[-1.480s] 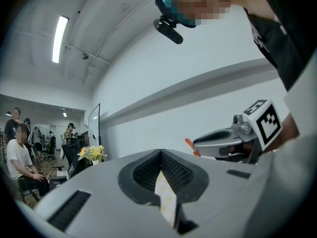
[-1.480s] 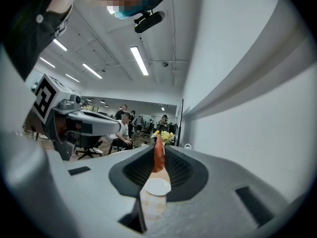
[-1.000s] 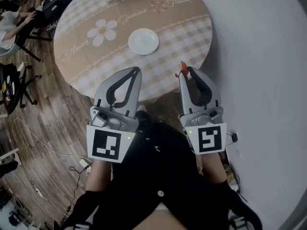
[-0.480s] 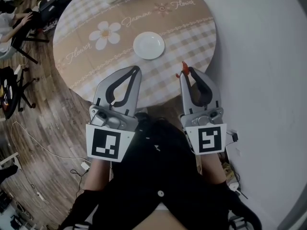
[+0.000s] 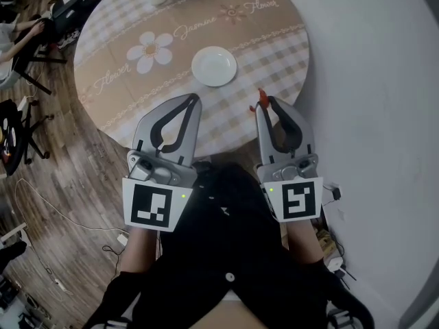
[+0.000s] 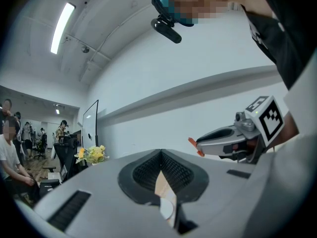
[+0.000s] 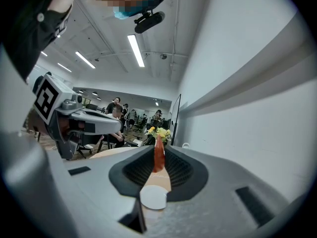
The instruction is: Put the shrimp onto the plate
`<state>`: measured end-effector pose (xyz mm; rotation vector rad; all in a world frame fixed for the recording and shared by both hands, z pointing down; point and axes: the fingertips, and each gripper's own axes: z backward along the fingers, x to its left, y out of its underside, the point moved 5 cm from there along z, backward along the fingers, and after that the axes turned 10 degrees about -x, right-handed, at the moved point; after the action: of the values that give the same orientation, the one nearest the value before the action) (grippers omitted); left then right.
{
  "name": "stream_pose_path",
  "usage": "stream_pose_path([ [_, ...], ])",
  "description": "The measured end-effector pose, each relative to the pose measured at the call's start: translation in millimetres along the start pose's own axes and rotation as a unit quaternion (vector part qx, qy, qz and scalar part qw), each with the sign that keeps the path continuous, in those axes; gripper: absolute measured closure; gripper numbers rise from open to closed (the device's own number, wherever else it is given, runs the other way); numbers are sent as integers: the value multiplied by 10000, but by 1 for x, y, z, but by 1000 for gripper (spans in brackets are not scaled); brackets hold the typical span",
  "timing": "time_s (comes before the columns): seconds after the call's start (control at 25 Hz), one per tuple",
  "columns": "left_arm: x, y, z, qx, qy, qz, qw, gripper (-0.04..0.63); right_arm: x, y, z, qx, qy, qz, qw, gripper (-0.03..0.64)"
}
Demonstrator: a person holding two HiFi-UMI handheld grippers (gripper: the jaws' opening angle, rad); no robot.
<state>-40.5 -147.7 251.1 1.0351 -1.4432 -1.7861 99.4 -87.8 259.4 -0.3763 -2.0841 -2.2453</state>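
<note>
- Head view: the left gripper (image 5: 194,100) hangs over the near edge of the round table (image 5: 130,81). Its jaws are pressed together and hold nothing.
- The left gripper view says the same. The two jaws meet at the tip, and there is nothing between them.
- This gripper has no job in this step, I think. It is best to keep it where it is, out of the way.
- The small white plate (image 5: 214,66) sits on the table, ahead of both grippers. It looks empty.
- The right gripper (image 5: 265,101) is over the near right part of the table. Its jaws are squeezed shut on the shrimp (image 5: 260,101).
- The little orange-red shrimp sticks out past the tips. In the right gripper view it stands up between the jaws (image 7: 158,155), with the plate (image 7: 153,198) showing low down behind it.
- The shrimp is not over the plate yet. The plate is ahead and a bit to the left of it.
- To do this well, I would keep the squeeze firm and move the right gripper forward and a little left.
- I would stop when the shrimp is over the middle of the plate.
- Then I would go down low and open the jaws slowly, so the shrimp does not bounce off.
</note>
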Motion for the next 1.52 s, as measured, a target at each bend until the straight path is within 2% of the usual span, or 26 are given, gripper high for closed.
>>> stream_pose_path([
  [0.32, -1, 2, -8, 15, -10, 49, 10000, 594, -3, 3, -7, 84, -126, -39, 9999, 568],
  [0.96, -4, -2, -21, 125, -586, -10, 9982, 594, -22, 8, -24, -80, -727, -94, 9973, 568],
  [1.52, -1, 5, -26, 315, -962, -35, 9949, 594, -35, 21, -38, -24, -1048, -141, 9944, 568],
])
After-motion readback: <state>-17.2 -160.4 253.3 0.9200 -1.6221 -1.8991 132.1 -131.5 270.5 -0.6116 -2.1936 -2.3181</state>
